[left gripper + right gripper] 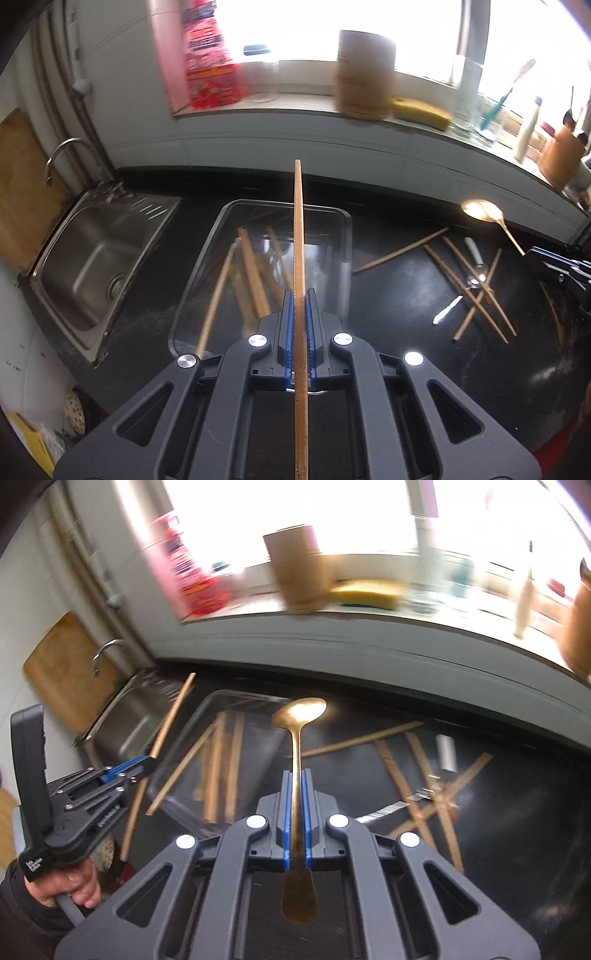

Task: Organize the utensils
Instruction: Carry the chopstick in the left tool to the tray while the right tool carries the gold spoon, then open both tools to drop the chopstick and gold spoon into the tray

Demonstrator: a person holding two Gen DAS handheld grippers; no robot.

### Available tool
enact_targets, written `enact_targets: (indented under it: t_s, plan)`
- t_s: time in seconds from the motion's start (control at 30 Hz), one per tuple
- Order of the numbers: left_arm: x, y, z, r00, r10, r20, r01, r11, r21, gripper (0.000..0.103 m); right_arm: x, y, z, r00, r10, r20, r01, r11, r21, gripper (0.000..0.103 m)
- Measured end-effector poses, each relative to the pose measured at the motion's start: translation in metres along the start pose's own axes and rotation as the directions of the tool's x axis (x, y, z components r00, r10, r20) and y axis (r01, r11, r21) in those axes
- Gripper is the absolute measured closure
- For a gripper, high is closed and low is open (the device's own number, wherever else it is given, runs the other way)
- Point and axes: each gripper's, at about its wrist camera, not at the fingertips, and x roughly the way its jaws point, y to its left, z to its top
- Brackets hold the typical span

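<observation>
My left gripper (pixel 299 295) is shut on a wooden chopstick (pixel 298 229) that points forward over a clear glass tray (pixel 225 218). Several chopsticks (pixel 255 269) lie in the tray. My right gripper (pixel 296 775) is shut on a gold spoon (pixel 300 710), bowl forward, held above the black counter near the tray (pixel 210 701). The left gripper (pixel 146 762) with its chopstick (pixel 173 712) shows at the left of the right wrist view. The spoon (pixel 482 210) and right gripper also show at the right of the left wrist view. Several loose chopsticks (pixel 469 280) (pixel 421 775) lie crossed on the counter.
A steel sink (pixel 92 258) with a faucet (pixel 61 151) sits left of the tray. A white-handled utensil (pixel 474 254) lies among the loose chopsticks. The window sill holds a wooden canister (pixel 364 74), a yellow sponge (pixel 421 110), a red package (pixel 212 66) and a wooden utensil holder (pixel 561 155).
</observation>
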Motion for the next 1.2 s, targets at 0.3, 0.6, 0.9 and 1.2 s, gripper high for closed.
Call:
enact_targets:
  t_s: [0.3, 0.6, 0.9, 1.2]
  plan:
    - [0.009, 0.072, 0.0, 0.997, 0.075, -0.033, -0.078, 0.994, -0.077, 0.097, 0.058, 0.084, 0.022, 0.993, 0.091, -0.074, -0.098, 0.99, -0.099, 0.097]
    - [0.056, 0.086, -0.002, 0.992, 0.043, -0.117, -0.056, 0.992, -0.109, 0.097, 0.111, 0.106, 0.041, 0.979, 0.139, -0.147, -0.152, 0.985, -0.08, 0.097]
    - [0.097, 0.077, 0.008, 0.986, 0.022, -0.167, -0.036, 0.996, -0.082, 0.097, 0.161, 0.102, 0.055, 0.967, 0.138, -0.213, -0.159, 0.984, -0.085, 0.097]
    - [0.108, 0.091, 0.012, 0.984, 0.024, -0.179, -0.036, 0.997, -0.066, 0.027, 0.151, 0.047, 0.082, 0.975, 0.153, -0.158, -0.145, 0.988, 0.061, 0.026]
